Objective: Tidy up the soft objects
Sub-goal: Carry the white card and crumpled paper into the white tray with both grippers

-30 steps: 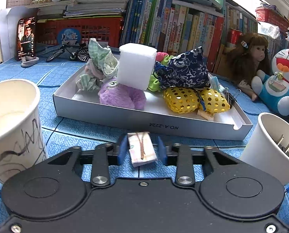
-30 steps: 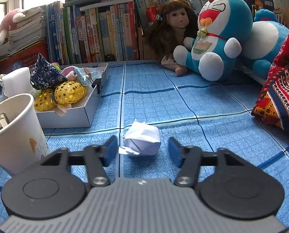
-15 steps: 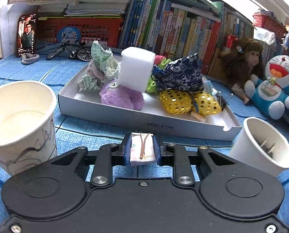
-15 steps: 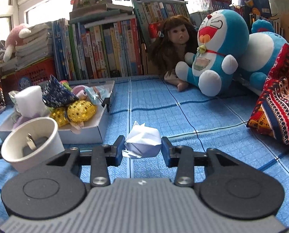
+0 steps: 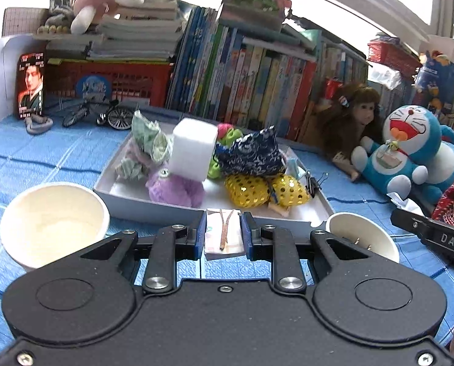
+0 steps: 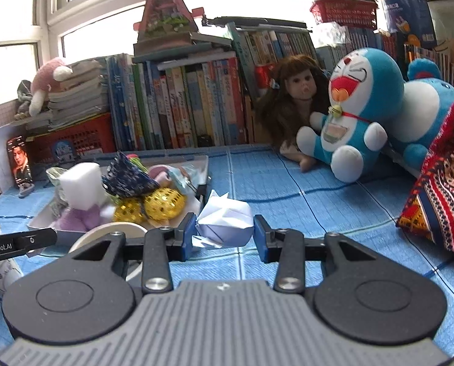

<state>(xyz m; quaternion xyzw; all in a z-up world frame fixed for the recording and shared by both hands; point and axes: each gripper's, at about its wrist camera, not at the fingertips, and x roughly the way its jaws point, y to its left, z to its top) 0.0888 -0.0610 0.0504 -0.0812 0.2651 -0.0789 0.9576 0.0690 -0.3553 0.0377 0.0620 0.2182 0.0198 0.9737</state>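
Holding a folded tissue pack (image 5: 223,238), left tool (image 5: 222,236) sits just short of white tray (image 5: 288,224), dead ahead; right tool (image 6: 223,235), clamped on crumpled paper ball (image 6: 225,224), has tray off to its left.

surface: blue mat (image 5: 59,158) | on it: white tray (image 5: 165,210), paper cups (image 5: 54,222)

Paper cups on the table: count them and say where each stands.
2. One paper cup stands left of the white tray; the other paper cup stands by its right corner. More may be hidden.
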